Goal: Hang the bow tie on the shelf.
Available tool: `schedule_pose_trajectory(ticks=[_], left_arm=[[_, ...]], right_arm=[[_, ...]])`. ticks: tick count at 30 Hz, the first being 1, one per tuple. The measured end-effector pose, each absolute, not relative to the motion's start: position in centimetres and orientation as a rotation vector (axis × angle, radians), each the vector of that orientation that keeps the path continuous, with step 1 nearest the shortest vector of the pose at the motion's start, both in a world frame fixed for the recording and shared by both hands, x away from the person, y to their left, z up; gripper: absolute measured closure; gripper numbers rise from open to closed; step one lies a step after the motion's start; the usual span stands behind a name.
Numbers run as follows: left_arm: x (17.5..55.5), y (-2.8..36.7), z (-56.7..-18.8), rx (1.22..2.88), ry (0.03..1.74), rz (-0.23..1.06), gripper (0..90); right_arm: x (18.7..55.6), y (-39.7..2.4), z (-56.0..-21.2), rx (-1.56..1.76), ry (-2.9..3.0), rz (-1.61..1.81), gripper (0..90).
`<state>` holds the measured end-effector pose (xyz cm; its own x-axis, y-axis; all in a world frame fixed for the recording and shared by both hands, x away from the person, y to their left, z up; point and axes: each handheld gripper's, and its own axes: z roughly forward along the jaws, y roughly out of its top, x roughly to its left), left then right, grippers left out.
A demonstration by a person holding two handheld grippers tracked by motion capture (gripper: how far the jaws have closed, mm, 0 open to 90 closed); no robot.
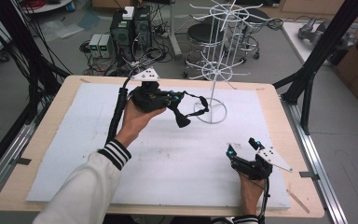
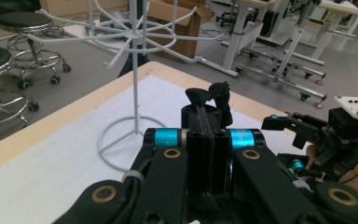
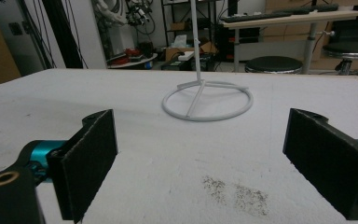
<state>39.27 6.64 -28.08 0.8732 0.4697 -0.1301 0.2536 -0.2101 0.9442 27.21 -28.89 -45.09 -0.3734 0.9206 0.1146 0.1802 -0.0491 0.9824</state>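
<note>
My left gripper is held above the far middle of the white mat, shut on a thin black strap-like item. One end of the item hangs down, and a loop reaches toward the white wire rack. In the left gripper view the jaws are pressed together on the flat black item, whose end curls above them, and the rack's ring base stands just ahead on the left. My right gripper rests at the mat's near right, open. Its pads stand wide apart with nothing between them, facing the rack base.
The mat lies on a wooden table. Black frame posts stand at the right edge. Stools, computer boxes and cables are on the floor behind. The other gripper shows at the right of the left gripper view.
</note>
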Motion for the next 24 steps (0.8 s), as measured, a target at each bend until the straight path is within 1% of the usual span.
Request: schedule_pose_trajectory(ticks=[9, 24], left_arm=[[39.9, 5.2, -27.4, 1.791, 0.532, 0.201, 89.0], [41.1, 3.8, -27.3, 1.76, 0.541, 0.19, 89.0]], right_arm=[[27.2, -28.9, -45.1, 1.189, 1.587, 1.482, 8.9], [27.2, -28.9, -45.1, 1.197, 1.584, 1.483, 8.9]])
